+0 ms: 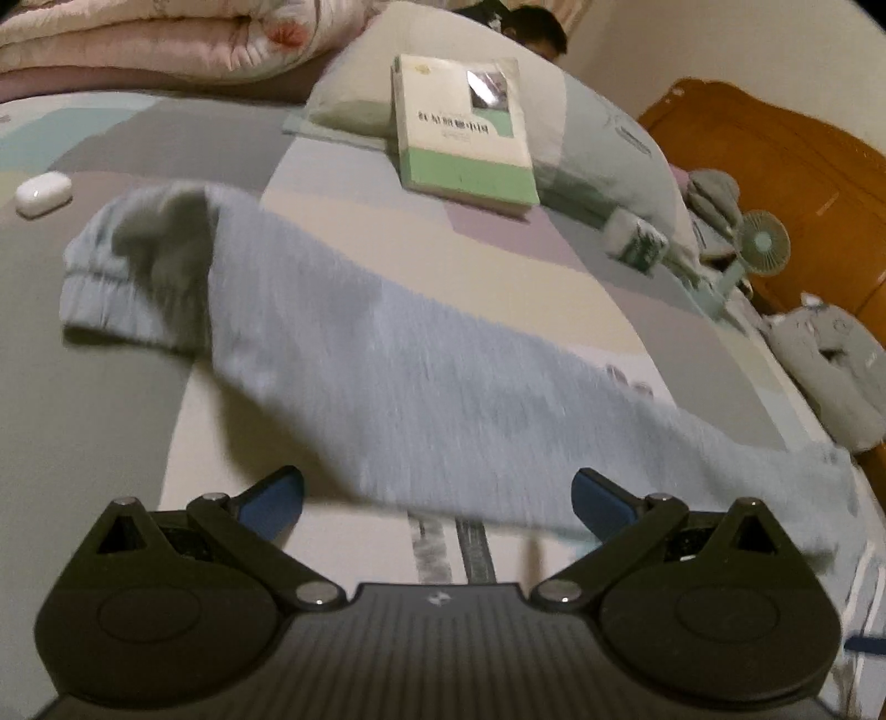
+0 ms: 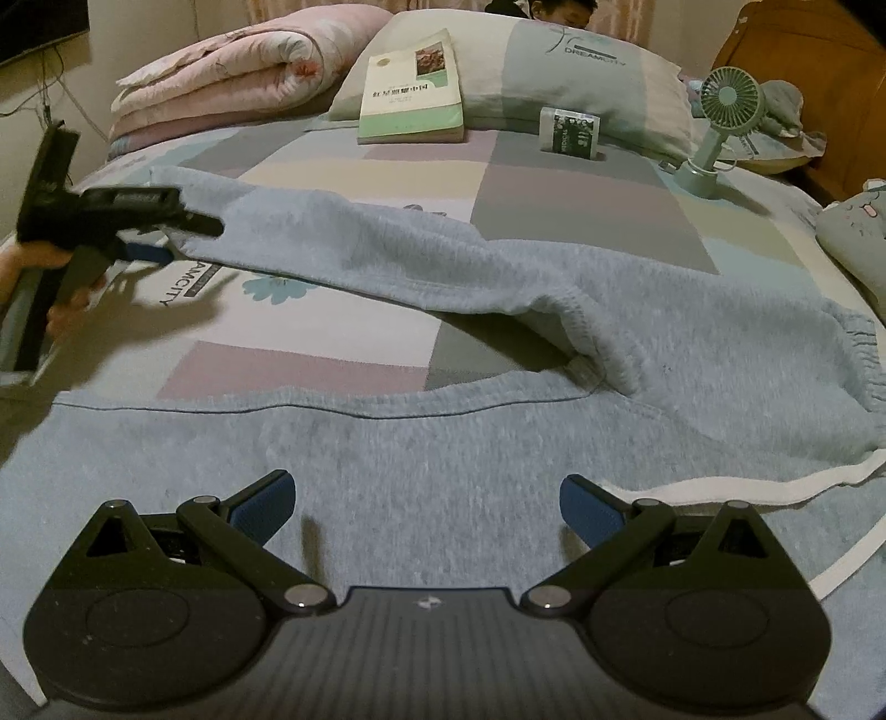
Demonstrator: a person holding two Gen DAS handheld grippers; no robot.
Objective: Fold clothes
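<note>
Light blue sweatpants (image 2: 443, 443) lie spread on the bed, with the elastic waistband (image 2: 581, 327) and a white drawstring (image 2: 720, 490) at the right. One leg (image 1: 387, 360) runs across the left wrist view, blurred, with its cuff (image 1: 111, 277) at the far left. My left gripper (image 1: 437, 487) is open just short of that leg's near edge, with nothing between its fingers. In the right wrist view a hand holds the left gripper (image 2: 183, 238) at the leg's far left end. My right gripper (image 2: 426, 487) is open above the near leg, holding nothing.
A green and white book (image 2: 412, 88) leans on a pillow (image 2: 554, 61). A small box (image 2: 570, 133), a green fan (image 2: 720, 122) and a rolled pink quilt (image 2: 232, 72) are at the back. A white case (image 1: 43, 193) lies left, a wooden headboard (image 1: 775, 183) right. A person's head (image 2: 559, 11) shows behind the pillow.
</note>
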